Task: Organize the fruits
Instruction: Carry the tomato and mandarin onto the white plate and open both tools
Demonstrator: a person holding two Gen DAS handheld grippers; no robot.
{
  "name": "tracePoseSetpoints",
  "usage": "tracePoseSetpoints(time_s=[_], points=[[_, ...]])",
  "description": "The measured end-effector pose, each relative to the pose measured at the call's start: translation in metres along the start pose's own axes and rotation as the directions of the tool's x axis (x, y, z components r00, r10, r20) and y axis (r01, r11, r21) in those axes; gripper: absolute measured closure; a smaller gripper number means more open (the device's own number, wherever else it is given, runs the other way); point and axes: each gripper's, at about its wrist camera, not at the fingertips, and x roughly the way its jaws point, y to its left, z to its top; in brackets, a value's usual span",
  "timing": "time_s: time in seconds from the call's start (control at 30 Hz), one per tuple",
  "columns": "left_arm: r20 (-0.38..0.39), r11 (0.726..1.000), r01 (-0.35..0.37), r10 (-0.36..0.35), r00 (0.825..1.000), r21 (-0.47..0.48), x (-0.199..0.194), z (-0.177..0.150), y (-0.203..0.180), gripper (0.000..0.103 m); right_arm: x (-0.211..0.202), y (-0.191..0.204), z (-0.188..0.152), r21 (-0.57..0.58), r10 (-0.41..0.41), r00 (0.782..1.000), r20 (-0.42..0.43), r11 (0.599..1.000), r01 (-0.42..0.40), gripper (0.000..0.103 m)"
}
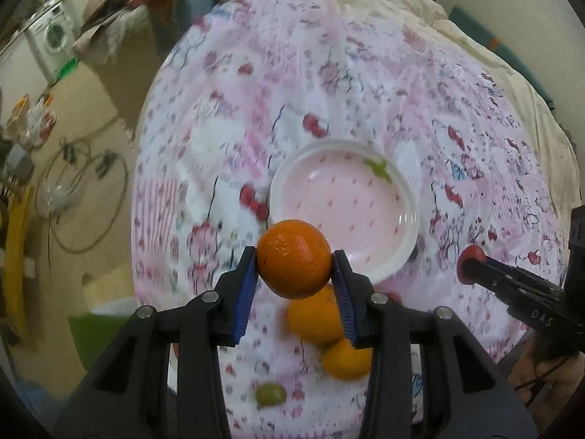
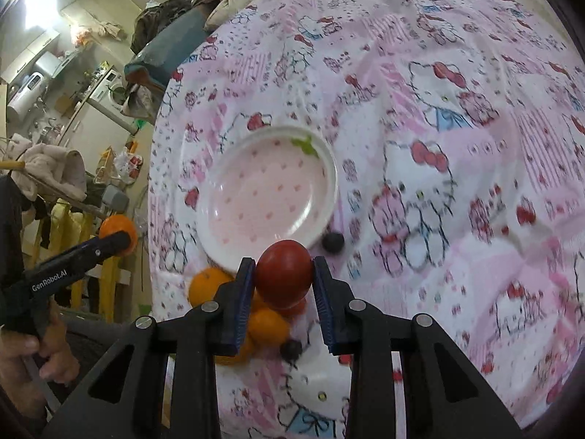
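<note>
My left gripper [image 1: 294, 261] is shut on an orange [image 1: 294, 258] and holds it above the bed, just in front of the pink strawberry-print plate [image 1: 369, 270]. My right gripper [image 2: 283, 272] is shut on a red tomato [image 2: 284, 276] and holds it near the plate's [image 2: 219, 248] front rim. In the left wrist view the right gripper [image 1: 471, 264] with the tomato shows at the right. In the right wrist view the left gripper [image 2: 120, 236] with the orange shows at the left. The plate holds no fruit.
Two oranges [image 1: 316, 318] [image 1: 345, 360] and a green grape [image 1: 270, 394] lie on the Hello Kitty bedsheet [image 1: 329, 91] below my left gripper. Dark berries [image 2: 332, 242] [image 2: 291, 349] and oranges [image 2: 206, 285] lie near the plate. Room clutter and a washing machine [image 1: 51, 42] are left of the bed.
</note>
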Motion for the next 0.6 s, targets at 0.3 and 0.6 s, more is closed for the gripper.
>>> tracePoseSetpoints(time_s=[0.3, 0.6], points=[[-0.027, 1.000, 0.004, -0.004, 1.000, 0.017, 0.039, 0.034, -0.006, 0.067, 0.020, 0.001, 0.050, -0.045, -0.019, 1.000, 0.021, 0.999, 0.020, 0.070], [-0.072, 1.000, -0.011, 0.011, 0.997, 0.008, 0.083, 0.048, 0.007, 0.067, 0.093, -0.002, 0.088, -0.074, -0.009, 0.996, -0.092, 0.997, 0.002, 0.070]])
